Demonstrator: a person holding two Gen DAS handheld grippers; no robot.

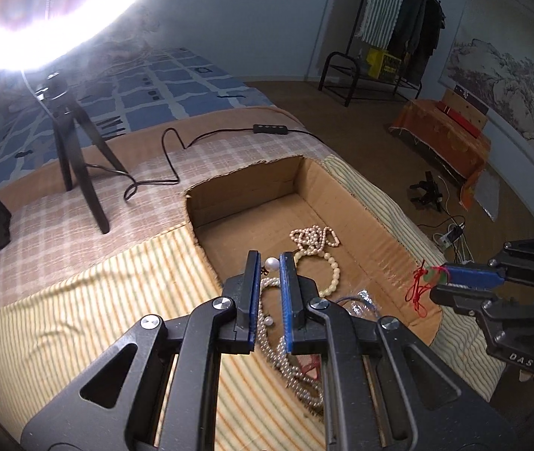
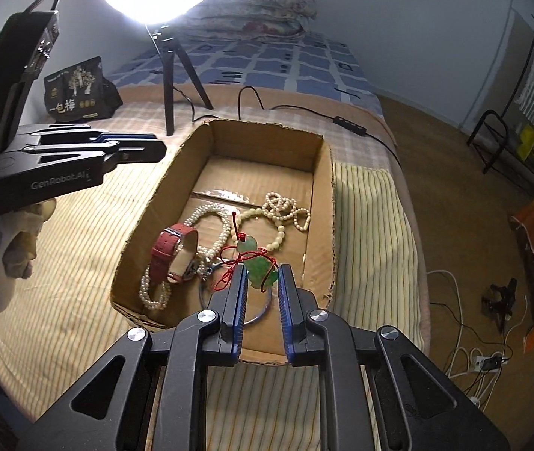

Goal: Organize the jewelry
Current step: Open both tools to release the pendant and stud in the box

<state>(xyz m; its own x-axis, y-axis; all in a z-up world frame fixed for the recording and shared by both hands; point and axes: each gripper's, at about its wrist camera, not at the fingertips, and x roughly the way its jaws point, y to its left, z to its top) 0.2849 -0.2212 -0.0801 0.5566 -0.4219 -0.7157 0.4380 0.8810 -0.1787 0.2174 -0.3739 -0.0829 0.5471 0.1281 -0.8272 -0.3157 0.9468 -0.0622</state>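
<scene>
An open cardboard box point(image 2: 327, 195) lies on the bed. It holds a red-strap watch point(image 2: 175, 244), a pearl necklace point(image 2: 210, 218) and a cream bead bracelet point(image 2: 284, 208). My right gripper point(image 2: 263, 268) hangs over the box's near end, shut on a green jade pendant point(image 2: 255, 259) with a red cord. In the left wrist view that pendant point(image 1: 434, 276) sits at the right gripper's point(image 1: 440, 279) tips by the box's right wall. My left gripper point(image 1: 270, 262) hovers at the left of the box point(image 1: 244, 184), shut on a single large pearl point(image 1: 271, 263). From the right wrist view the left gripper point(image 2: 163, 146) shows jaws together, the pearl hidden.
A ring light on a black tripod point(image 2: 171, 86) stands behind the box, its cable and remote point(image 2: 349, 122) trailing across the bed. A black bag point(image 2: 79, 90) sits at the back left. A gloved hand point(image 2: 11, 248) holds the left gripper. Right of the bed edge, cables point(image 2: 466, 357) lie on the floor.
</scene>
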